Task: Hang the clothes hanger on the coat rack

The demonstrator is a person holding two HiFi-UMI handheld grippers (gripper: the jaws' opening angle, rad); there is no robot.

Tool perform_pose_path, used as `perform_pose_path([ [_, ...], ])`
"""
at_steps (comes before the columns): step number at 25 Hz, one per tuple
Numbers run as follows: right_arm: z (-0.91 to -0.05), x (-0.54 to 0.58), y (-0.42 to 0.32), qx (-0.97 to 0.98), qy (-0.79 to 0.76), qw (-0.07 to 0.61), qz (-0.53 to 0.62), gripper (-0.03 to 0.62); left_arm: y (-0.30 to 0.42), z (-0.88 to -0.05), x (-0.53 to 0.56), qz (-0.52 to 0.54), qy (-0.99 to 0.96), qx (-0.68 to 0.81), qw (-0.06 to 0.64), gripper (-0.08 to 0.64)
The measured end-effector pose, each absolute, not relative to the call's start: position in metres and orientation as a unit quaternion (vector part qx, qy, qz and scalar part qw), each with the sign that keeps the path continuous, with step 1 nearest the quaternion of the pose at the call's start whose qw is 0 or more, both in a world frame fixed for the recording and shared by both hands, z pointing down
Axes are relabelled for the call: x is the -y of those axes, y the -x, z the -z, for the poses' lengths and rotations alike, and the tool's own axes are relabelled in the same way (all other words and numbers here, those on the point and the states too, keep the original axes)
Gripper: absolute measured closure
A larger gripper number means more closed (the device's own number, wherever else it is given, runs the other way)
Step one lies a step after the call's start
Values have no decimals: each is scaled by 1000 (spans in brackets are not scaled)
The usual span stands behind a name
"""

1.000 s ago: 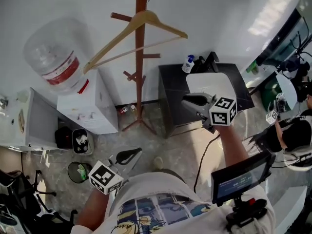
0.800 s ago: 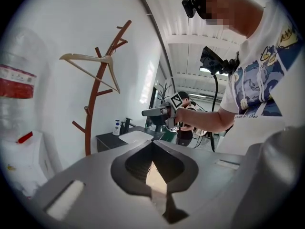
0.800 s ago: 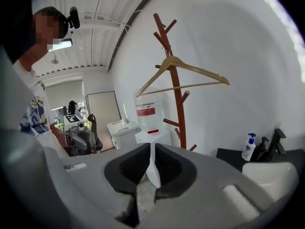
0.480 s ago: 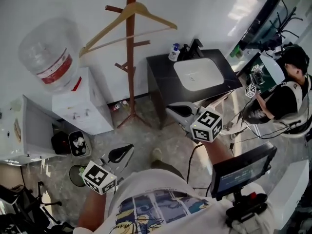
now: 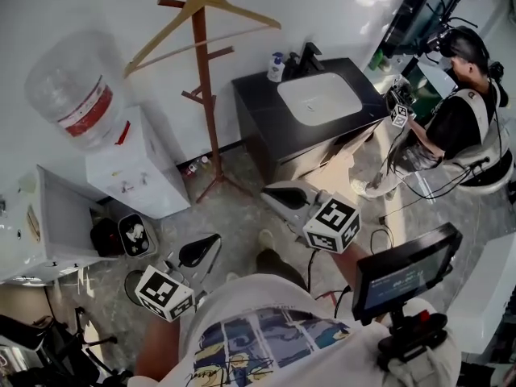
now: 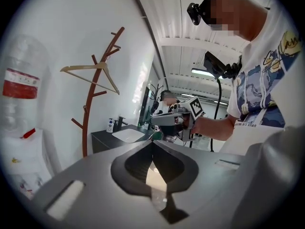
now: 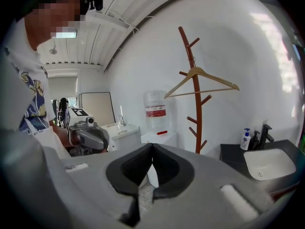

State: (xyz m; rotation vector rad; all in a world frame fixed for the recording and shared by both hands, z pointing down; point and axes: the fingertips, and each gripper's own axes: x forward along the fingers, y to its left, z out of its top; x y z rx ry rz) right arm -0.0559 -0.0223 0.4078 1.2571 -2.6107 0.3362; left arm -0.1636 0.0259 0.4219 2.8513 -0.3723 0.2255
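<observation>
The hanger (image 5: pixel 242 8) is already being carried by the coat rack (image 5: pixel 208 111), upper left; the task is judged done. The left claw (image 5: pixel 201 251) and right claw (image 5: pixel 272 194) are being held clenched, empty; nothing further is being called for.

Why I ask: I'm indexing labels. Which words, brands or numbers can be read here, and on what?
"than": the end of a small printed line on the shirt; the rest is blurred.
Water bottle, red label: print blurred, unreadable.
Soap bottle, label: too small to read.
Screen: text too small to read.
</observation>
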Motion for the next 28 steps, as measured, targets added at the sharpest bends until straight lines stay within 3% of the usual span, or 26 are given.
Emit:
perform_pose_path([
  [28, -413, -27, 107, 892, -428, 121, -87, 591, 189, -423, -44, -76, -979, 125, 140, 557],
])
